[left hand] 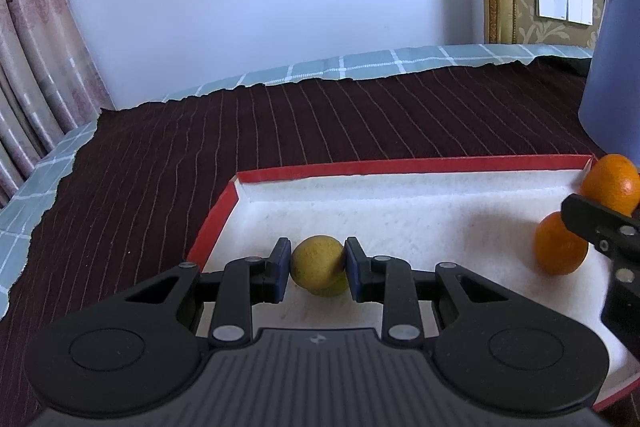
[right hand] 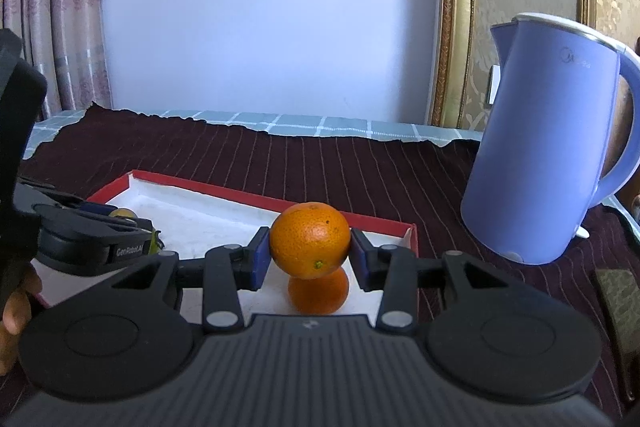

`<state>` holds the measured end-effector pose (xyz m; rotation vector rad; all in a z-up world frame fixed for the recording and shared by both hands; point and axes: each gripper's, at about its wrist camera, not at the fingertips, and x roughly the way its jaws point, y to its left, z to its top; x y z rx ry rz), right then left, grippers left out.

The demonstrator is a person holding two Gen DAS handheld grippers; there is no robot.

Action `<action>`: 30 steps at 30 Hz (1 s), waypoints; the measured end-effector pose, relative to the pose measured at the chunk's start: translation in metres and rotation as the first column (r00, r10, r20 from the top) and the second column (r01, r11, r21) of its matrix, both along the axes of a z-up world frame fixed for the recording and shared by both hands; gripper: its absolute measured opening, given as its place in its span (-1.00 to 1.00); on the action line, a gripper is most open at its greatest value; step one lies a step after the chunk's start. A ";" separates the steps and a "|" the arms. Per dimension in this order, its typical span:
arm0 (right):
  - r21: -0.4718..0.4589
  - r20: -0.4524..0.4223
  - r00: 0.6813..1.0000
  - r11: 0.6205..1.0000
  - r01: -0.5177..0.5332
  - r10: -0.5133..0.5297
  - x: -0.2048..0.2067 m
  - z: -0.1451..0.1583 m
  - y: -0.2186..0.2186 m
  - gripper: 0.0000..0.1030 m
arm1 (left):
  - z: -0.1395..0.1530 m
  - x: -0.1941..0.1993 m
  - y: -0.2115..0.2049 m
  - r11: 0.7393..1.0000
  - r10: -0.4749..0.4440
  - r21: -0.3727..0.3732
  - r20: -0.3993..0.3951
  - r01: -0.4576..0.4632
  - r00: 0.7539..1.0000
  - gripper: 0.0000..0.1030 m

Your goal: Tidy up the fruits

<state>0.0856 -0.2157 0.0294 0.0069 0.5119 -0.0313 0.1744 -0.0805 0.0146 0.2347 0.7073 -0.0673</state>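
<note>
Orange-skinned round mandarin (right hand: 309,240) sits pinched at its widest girth in the right gripper (right hand: 309,254), above a 2nd orange fruit (right hand: 318,292) near the red-rimmed white tray (right hand: 248,201)'s far right corner. Left gripper (left hand: 318,267) clamps a yellow-green fruit (left hand: 318,264) near the tray's left edge. Both fruits look light, firm, prone to roll; both grippers tilt downward.

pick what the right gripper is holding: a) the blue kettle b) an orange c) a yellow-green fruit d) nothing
b: in the right wrist view the right gripper is shut on an orange, held above a second orange in the red-edged tray; the yellow-green fruit sits in the left gripper.
</note>
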 end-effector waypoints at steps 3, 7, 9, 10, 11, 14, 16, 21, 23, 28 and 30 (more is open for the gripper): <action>-0.006 -0.012 1.000 1.000 0.004 -0.004 0.007 -0.002 0.000 -0.24 | 0.001 0.003 -0.001 1.000 -0.007 -0.018 -0.003 0.006 1.000 -0.45; -0.028 -0.030 0.999 1.000 0.010 -0.010 0.015 -0.006 0.003 -0.24 | 0.000 0.004 -0.005 0.999 -0.022 -0.027 -0.002 0.021 1.000 -0.45; -0.036 -0.042 0.999 0.999 0.011 -0.013 0.018 -0.008 0.004 -0.24 | -0.001 0.004 -0.008 0.999 -0.033 -0.029 -0.001 0.033 0.999 -0.45; -0.042 -0.051 0.999 0.999 0.010 -0.012 0.019 -0.010 0.004 -0.24 | -0.001 0.004 -0.009 0.999 -0.036 -0.028 -0.002 0.036 0.999 -0.45; -0.046 -0.059 0.998 0.999 0.007 -0.010 0.020 -0.011 0.005 -0.24 | -0.001 0.005 -0.010 0.999 -0.038 -0.027 -0.003 0.038 0.999 -0.45; -0.046 -0.063 0.998 0.999 0.007 -0.010 0.019 -0.012 0.003 -0.23 | -0.002 0.005 -0.011 0.999 -0.042 -0.030 -0.004 0.041 0.999 -0.45; -0.050 -0.051 0.999 0.999 0.013 -0.015 0.015 -0.011 0.002 -0.12 | -0.003 0.006 -0.012 0.999 -0.042 -0.027 -0.004 0.042 0.999 -0.45; -0.066 -0.025 0.999 0.997 0.025 -0.026 0.007 -0.006 0.001 0.05 | -0.002 0.005 -0.016 0.998 -0.050 -0.023 -0.005 0.050 0.999 -0.45; -0.073 -0.019 0.999 0.997 0.025 -0.027 0.002 -0.005 0.001 0.11 | -0.002 0.004 -0.019 0.998 -0.062 -0.024 -0.003 0.062 0.998 -0.45; -0.101 0.018 0.999 0.993 0.053 -0.052 -0.017 -0.004 0.002 0.46 | -0.002 0.001 -0.030 0.996 -0.089 -0.016 -0.003 0.089 0.996 -0.44; -0.101 0.039 0.998 0.993 0.062 -0.059 -0.028 -0.002 0.001 0.55 | -0.002 -0.001 -0.036 0.994 -0.104 -0.013 -0.002 0.104 0.995 -0.44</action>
